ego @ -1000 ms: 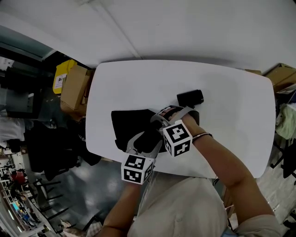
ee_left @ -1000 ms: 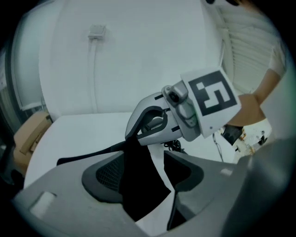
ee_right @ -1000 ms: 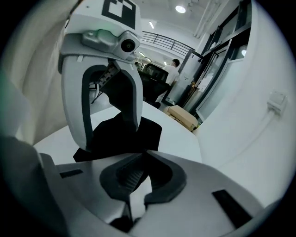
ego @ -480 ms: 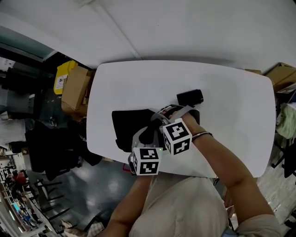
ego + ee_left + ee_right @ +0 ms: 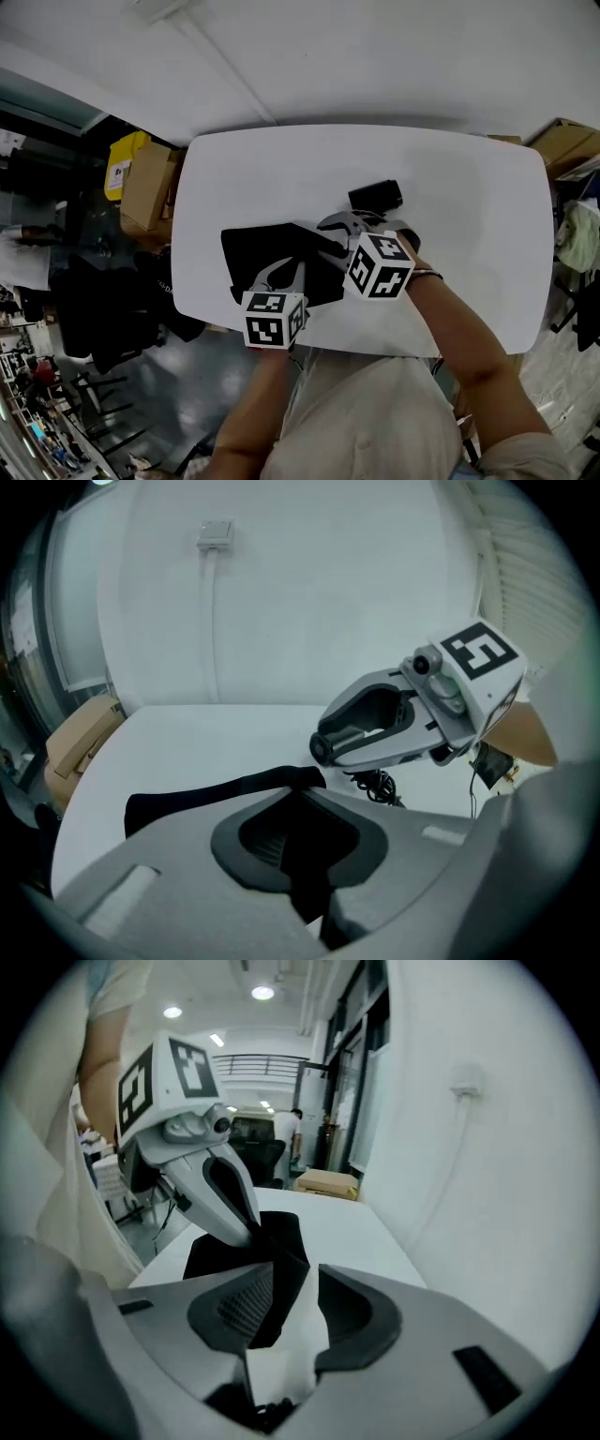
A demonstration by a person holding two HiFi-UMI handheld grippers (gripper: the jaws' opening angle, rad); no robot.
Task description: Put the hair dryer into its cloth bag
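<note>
The black cloth bag (image 5: 267,253) lies flat on the white table (image 5: 469,234), left of centre. My left gripper (image 5: 284,278) has just been closing and is shut on the bag's near edge; in the left gripper view (image 5: 300,836) black cloth (image 5: 187,794) fills the gap between its jaws. My right gripper (image 5: 339,225) stands at the bag's right edge. Its jaws (image 5: 295,1302) have just been opening and stand apart, bare table showing between them and a fold of the bag (image 5: 272,1260) against the left jaw. The black hair dryer (image 5: 375,196) lies just beyond it, partly hidden.
The dryer's coiled cord (image 5: 380,785) lies behind the right gripper. Cardboard boxes (image 5: 145,183) and a yellow item (image 5: 122,155) stand off the table's left end, another box (image 5: 562,145) off the right end. A wall runs along the far side.
The left gripper has come onto the bag's near edge and shut on it. The right gripper has rolled, shifted right and a little away from me, and its jaws have parted.
</note>
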